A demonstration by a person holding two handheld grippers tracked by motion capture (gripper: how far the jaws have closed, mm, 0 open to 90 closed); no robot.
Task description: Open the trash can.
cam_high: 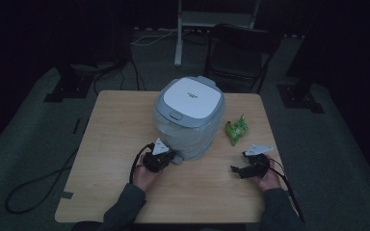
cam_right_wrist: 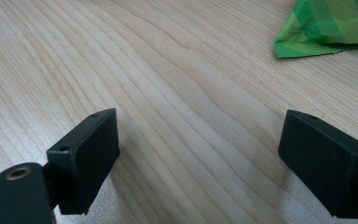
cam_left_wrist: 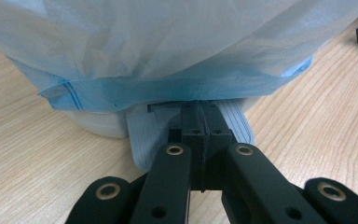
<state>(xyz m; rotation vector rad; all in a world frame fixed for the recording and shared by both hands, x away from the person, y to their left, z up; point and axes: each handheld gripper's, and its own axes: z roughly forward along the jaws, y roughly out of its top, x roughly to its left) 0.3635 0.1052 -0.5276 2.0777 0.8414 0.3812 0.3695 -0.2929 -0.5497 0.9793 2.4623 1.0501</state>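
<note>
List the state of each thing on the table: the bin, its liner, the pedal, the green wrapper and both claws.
Pedal bin: lid shut, upright.
Bin liner: fitted, hanging outside the body.
Pedal: left claw shut, its tips on it.
Green wrapper: crumpled, lying loose.
Right claw: open, empty.

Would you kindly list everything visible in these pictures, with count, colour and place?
Pedal bin with white lid: one, grey, middle of the table, lined with a pale blue plastic bag.
Ribbed foot pedal: one, grey, at the bin's base, facing the person.
Crumpled wrapper: one, green, right of the bin.
Wooden table: one, light brown, centre.
Folding chair: one, black, behind the table.
Left gripper: one, black, jaws shut, tips at the pedal.
Right gripper: one, black, jaws open above bare tabletop, near the wrapper.
</note>
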